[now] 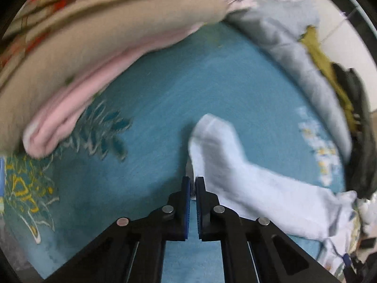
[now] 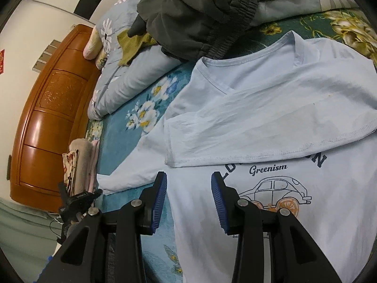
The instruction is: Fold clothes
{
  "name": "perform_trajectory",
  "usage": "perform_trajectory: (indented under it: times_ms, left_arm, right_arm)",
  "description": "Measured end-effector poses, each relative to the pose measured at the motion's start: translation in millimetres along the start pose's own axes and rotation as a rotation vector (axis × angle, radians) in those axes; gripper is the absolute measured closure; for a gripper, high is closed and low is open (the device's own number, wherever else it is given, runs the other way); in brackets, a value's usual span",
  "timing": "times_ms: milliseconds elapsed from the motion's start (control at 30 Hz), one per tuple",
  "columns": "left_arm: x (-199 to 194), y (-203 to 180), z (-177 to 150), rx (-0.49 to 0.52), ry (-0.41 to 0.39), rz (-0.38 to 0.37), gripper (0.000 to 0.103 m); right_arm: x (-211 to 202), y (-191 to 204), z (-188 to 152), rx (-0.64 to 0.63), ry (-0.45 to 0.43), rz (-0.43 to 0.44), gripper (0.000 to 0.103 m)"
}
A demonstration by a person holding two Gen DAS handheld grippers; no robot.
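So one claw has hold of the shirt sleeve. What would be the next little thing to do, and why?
Probably carry the sleeve inward across the shirt. The left gripper looks pinched shut on the sleeve's edge, lifted over the blue bedspread, while the other sleeve already lies folded over the chest. The right gripper hangs open above the shirt, holding nothing.

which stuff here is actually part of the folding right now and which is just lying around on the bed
In the job:
- light blue t-shirt, one sleeve pinched in the left gripper
- right gripper, open over the shirt's lower front

Lying about:
- dark grey trousers
- olive green garment
- pale floral quilt
- pink and beige folded pile
- wooden headboard
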State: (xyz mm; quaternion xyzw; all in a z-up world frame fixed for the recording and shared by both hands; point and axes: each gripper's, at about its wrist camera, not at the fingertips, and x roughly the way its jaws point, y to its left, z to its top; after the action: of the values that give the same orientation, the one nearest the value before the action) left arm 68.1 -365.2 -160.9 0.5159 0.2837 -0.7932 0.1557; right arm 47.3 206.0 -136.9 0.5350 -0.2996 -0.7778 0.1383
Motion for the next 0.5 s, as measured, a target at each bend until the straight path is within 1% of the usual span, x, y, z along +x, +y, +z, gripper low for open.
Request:
perform_trajectory:
  times_ms: [100, 133, 233, 300, 333, 400, 467, 500]
  left_arm:
    - [-37, -26, 12, 0.045, -0.097, -0.066, 0.099]
    - [-53, -39, 17, 0.069, -0.134, -0.101, 0.099]
    - [-102, -92, 31, 0.165, -0.242, -0.239, 0.099]
    - [-129, -129, 31, 0.241, -0.28, -0.341, 0.099]
    - [-140, -149, 29, 0.279, -0.29, -0.395, 0.099]
    - [-153, -190, 18, 0.344, -0.283, -0.499, 0.099]
    - [-155, -232, 3, 0.397, -0.249, -0.59, 0.099]
    - [-152, -252, -4, 0.419, -0.228, -0.619, 0.099]
  right_arm:
    - [-1, -4, 0, 0.007, -0.004, 0.005, 0.063]
    - [-2, -5, 0, 0.01, -0.004, 0.007, 0.063]
    - [-1, -10, 0, 0.029, -0.005, 0.016, 0.063]
    - [-2, -11, 0, 0.04, -0.01, 0.024, 0.063]
    - [-4, -12, 0, 0.043, -0.014, 0.027, 0.063]
    - [-8, -15, 0, 0.05, -0.025, 0.034, 0.063]
    - [-13, -20, 1, 0.059, -0.038, 0.038, 0.063]
    - [-15, -23, 1, 0.066, -0.045, 0.039, 0.063]
